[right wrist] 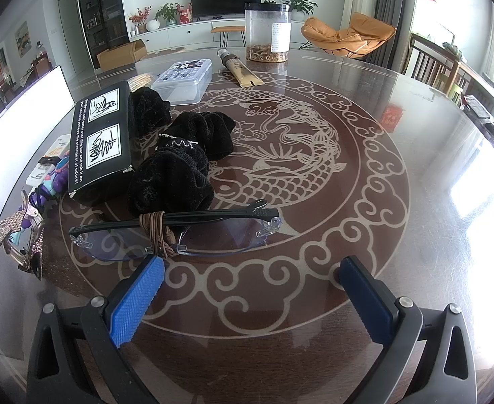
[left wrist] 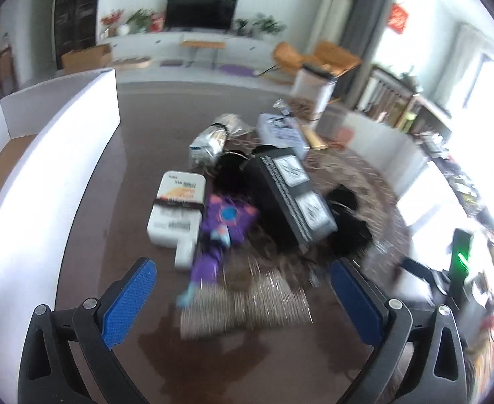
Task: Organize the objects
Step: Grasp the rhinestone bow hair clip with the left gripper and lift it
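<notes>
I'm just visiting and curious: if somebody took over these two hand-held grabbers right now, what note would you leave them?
Left gripper: open, empty, hovering over the clutter.
Right gripper: open, empty, just short of the glasses, which have a hair tie wrapped round them.
On the table: black box, black scrunchies, clear plastic case, tube, jar, white packet, purple toy.
White cardboard box on the left; what shows of its inside is bare.
Done: seemingly nothing. Left: apparently everything.
</notes>
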`<state>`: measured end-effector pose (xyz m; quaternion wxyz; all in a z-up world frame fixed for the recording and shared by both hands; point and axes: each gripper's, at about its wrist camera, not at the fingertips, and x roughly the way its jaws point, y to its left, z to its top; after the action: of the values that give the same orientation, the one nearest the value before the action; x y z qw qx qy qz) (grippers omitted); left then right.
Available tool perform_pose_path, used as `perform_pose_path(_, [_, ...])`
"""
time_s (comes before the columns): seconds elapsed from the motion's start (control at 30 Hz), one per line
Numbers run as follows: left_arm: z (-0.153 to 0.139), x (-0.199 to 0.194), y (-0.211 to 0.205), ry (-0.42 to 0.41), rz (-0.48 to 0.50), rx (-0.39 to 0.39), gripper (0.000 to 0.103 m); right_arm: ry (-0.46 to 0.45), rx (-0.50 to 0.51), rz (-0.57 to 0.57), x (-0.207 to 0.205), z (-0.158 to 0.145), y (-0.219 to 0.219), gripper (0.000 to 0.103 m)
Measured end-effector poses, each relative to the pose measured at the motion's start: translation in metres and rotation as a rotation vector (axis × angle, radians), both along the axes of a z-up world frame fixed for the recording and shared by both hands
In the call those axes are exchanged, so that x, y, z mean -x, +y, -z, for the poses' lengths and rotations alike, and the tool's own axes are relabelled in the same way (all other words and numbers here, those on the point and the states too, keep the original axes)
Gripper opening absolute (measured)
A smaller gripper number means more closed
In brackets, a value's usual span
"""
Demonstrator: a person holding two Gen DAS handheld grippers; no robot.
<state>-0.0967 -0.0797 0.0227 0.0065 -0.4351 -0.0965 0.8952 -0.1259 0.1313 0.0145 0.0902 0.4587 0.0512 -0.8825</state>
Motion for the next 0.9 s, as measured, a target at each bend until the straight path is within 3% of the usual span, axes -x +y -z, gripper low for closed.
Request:
perform_pose_path(0.1, [0.034,0.018,0.001,-0.105,-0.047,0.122,0.103,0.000,0.000,0.000,0.001,-0.001,0.000,0.103])
perform_pose_path(0.27, [0.060,-0.024,-0.018,-0.154,-0.015,0.075,0.103,0.000,0.000,0.000,0.001,-0.001,0.001,0.103])
perform_pose_path(0.37, [0.062,-0.051,-0.024,-0.150,-0.004,0.115,0.103,0.000,0.000,0.000,0.001,-0.001,0.001,0.103])
perform_pose_path(0.47, [0.057,-0.063,-0.024,-0.139,0.039,0.103,0.103,0.000,0.000,0.000,0.001,-0.001,0.000,0.103])
perform_pose_path(0.6, [0.046,-0.052,-0.016,-0.094,0.053,0.069,0.103,0.000,0.000,-0.001,0.001,-0.002,0.001,0.103])
perform_pose_path(0.8, [0.051,-0.009,-0.011,-0.120,0.004,0.079,0.103,0.000,0.000,-0.001,0.001,-0.001,0.001,0.103])
perform_pose_path(0.83, [0.052,-0.010,-0.013,-0.114,-0.008,0.087,0.085,0.000,0.000,0.000,0.001,-0.001,0.001,0.103])
perform_pose_path(0.9, [0.051,-0.020,-0.020,-0.103,-0.012,0.058,0.060,0.000,0.000,-0.001,0.002,-0.001,0.001,0.103])
